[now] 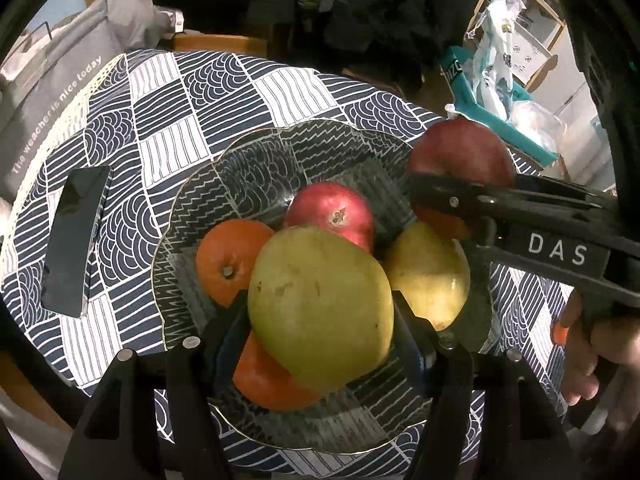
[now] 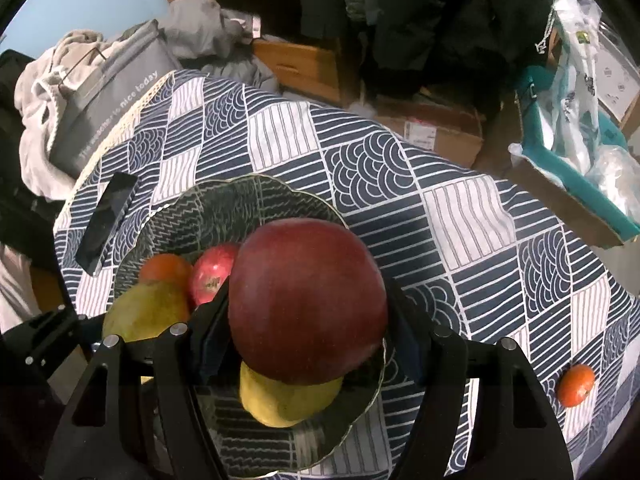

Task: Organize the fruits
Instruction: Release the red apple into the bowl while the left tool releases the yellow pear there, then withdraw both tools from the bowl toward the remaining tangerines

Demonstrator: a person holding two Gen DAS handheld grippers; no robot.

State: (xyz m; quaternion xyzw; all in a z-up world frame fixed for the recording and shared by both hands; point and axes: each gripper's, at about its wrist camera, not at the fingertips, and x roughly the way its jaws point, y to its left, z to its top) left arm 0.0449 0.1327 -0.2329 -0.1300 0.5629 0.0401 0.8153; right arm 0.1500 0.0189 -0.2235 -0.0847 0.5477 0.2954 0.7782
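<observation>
The left tool (image 1: pixel 320 312) is clamped on a green pear (image 1: pixel 320 308) over the glass bowl (image 1: pixel 192 200), long axis running toward the camera, so it can be lowered among the fruit there. The right tool (image 2: pixel 308 332) grips a dark red apple (image 2: pixel 306 300) above the bowl's right side, over a yellow pear (image 2: pixel 280 404). One orange (image 2: pixel 576 385) lies on the desk well right of the bowl.

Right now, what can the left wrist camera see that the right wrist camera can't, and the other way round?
Only the left wrist view shows a person's hand and a second orange under the held mango. Only the right wrist view shows a stray orange on the tablecloth. Both show the glass plate, the red apple held over it, the yellow mango and the dark phone.
</observation>
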